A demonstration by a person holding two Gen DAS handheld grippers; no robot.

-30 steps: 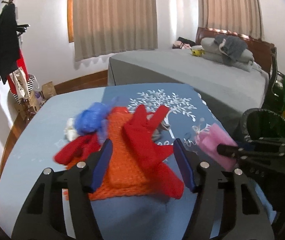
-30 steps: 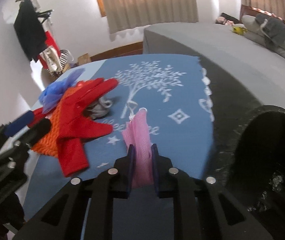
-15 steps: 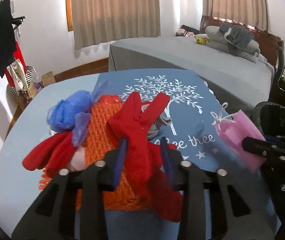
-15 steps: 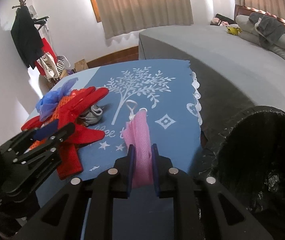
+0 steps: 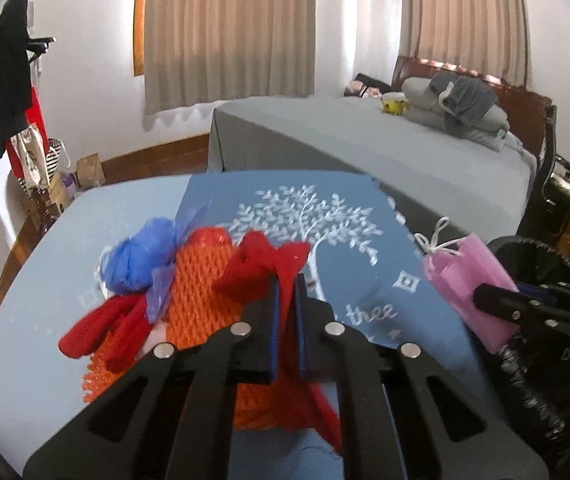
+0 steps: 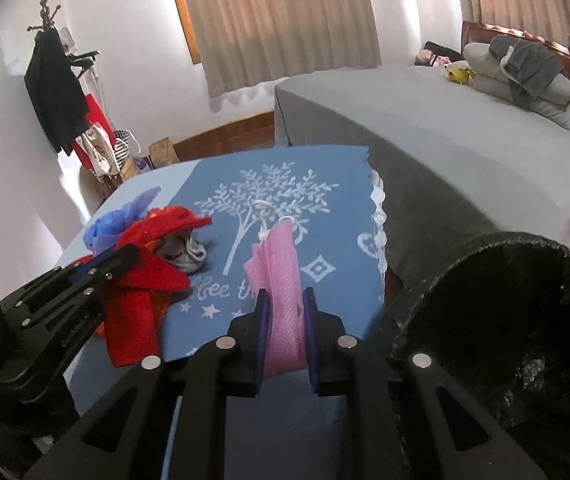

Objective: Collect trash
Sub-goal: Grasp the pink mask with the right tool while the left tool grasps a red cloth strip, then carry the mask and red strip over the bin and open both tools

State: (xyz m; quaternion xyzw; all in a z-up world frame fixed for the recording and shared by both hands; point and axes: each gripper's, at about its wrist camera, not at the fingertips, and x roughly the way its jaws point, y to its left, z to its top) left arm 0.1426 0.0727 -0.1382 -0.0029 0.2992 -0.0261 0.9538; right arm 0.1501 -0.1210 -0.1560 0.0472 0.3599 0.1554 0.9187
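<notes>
My left gripper (image 5: 287, 280) is shut on a red cloth (image 5: 263, 266) and lifts it off the pile on the table. Under it lie an orange foam net (image 5: 197, 284), a blue plastic wad (image 5: 137, 258) and another red piece (image 5: 101, 328). My right gripper (image 6: 285, 300) is shut on a pink mesh bag (image 6: 281, 276) with a white string, held above the blue tree-print cloth (image 6: 317, 200). The bag also shows in the left wrist view (image 5: 465, 276). The black-lined trash bin (image 6: 505, 308) stands at the right, beside the table. A grey crumpled piece (image 6: 189, 256) lies by the red cloth (image 6: 141, 284).
A grey bed (image 6: 445, 132) with pillows stands beyond the table. A coat rack (image 6: 53, 80) with clothes and bags is at the far left wall. Curtains (image 5: 229, 32) cover the windows. A chair (image 5: 565, 188) stands at the right.
My left gripper closed on the red cloth and lifted it, bunching it up. My right gripper rose slightly with the pink bag, nearer the bin.
</notes>
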